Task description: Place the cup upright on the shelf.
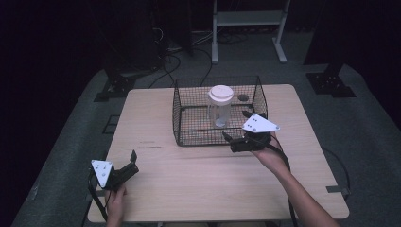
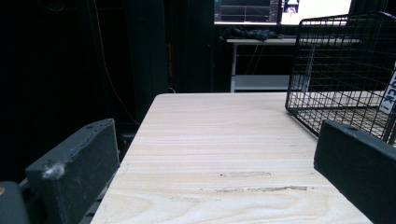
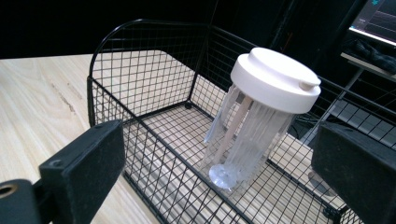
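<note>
Dark surroundings frame a pale wooden worktop (image 1: 198, 175) where a clear ribbed plastic jar with a white lid (image 1: 220, 105) stands upright inside a black wire basket (image 1: 189, 137), the right gripper (image 1: 239, 128) at its near rim, the left gripper (image 1: 134, 159) well apart, both with fingers spread and empty.

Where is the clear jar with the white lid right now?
The clear jar stands upright inside the wire basket at the table's far middle, just beyond the open right gripper, which faces it from outside the basket's near wall.
</note>
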A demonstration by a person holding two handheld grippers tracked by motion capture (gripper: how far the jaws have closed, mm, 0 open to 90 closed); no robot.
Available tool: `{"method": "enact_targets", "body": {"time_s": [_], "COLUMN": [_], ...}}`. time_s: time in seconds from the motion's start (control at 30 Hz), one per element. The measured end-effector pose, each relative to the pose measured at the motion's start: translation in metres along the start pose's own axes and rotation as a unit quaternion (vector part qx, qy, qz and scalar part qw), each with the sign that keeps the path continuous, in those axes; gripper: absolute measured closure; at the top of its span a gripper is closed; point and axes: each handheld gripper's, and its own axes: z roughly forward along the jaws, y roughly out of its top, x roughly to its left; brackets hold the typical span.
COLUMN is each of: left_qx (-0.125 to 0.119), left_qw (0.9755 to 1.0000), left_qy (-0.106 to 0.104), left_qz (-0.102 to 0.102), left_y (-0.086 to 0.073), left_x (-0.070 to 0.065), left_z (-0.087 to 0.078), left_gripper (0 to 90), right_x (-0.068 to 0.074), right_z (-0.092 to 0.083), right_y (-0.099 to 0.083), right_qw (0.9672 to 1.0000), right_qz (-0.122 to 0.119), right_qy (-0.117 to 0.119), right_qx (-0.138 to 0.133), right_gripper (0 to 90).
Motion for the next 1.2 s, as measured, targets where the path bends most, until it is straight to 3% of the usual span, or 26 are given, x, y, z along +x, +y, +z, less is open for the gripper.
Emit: {"method": "enact_targets", "body": {"time_s": [0.47,1.2], "left_qx": [0.001,0.001], "left_qw": [1.0000,1.0000], "left_qy": [-0.001,0.001], "left_qz": [0.002,0.002], "left_y": [0.000,0.000], "left_x": [0.000,0.000], "left_z": [0.000,0.000], "left_gripper": [0.0,0.0], "right_x": [0.011,0.008], "right_z": [-0.011,-0.035], "right_y": [-0.018,-0.046], "right_qw": [0.9998,0.9997], "right_qz": [0.006,0.015], "right_qy": [0.018,0.007], "right_qx": [0.006,0.018], "right_gripper": [2.4,2.4]}}
